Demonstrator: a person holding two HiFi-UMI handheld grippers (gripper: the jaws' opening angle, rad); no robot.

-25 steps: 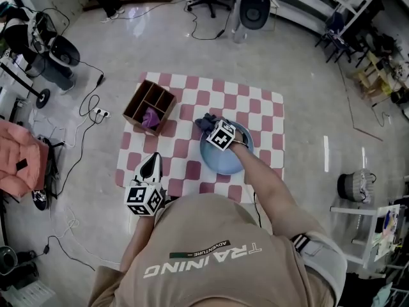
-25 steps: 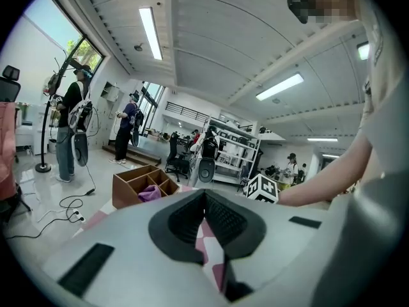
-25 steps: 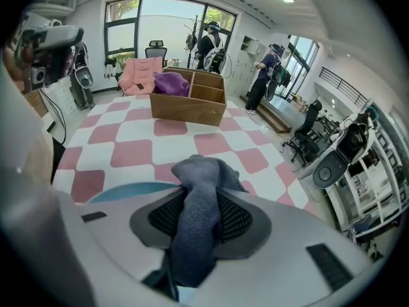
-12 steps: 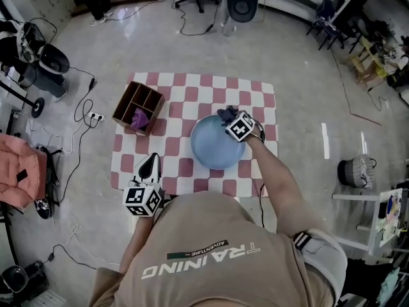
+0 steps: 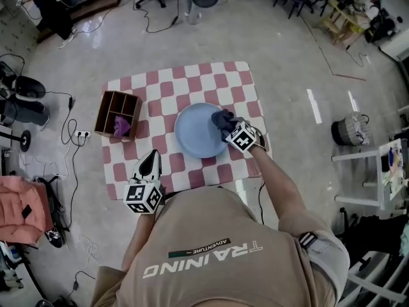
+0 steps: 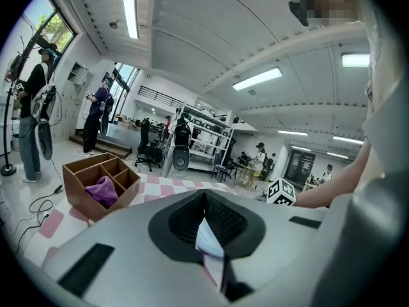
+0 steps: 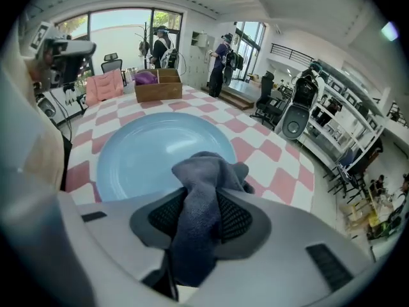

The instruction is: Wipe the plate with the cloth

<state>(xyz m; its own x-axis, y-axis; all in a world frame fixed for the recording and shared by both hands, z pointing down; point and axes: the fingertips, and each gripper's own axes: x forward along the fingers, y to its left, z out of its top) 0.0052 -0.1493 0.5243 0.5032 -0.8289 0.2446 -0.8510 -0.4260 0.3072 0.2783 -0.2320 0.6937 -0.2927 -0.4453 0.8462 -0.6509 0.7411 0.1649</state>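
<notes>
A light blue plate (image 5: 197, 133) (image 7: 144, 152) lies on the red-and-white checked cloth (image 5: 185, 82). My right gripper (image 5: 227, 125) (image 7: 201, 215) is shut on a dark blue cloth (image 5: 222, 118) (image 7: 206, 171), which bunches out of the jaws. It holds the cloth over the plate's right rim in the head view. My left gripper (image 5: 151, 161) (image 6: 206, 226) hovers over the near left of the checked cloth, apart from the plate. Its jaws are shut with nothing between them.
A wooden divided box (image 5: 117, 112) (image 6: 101, 183) with a purple cloth (image 5: 121, 126) (image 6: 102, 189) in it stands at the checked cloth's left edge. Cables (image 5: 70, 139) trail on the floor to the left. A wire basket (image 5: 349, 132) stands to the right.
My right gripper has swept the dark cloth across the plate, from its far left part to its right rim. The left gripper has shifted a little.
</notes>
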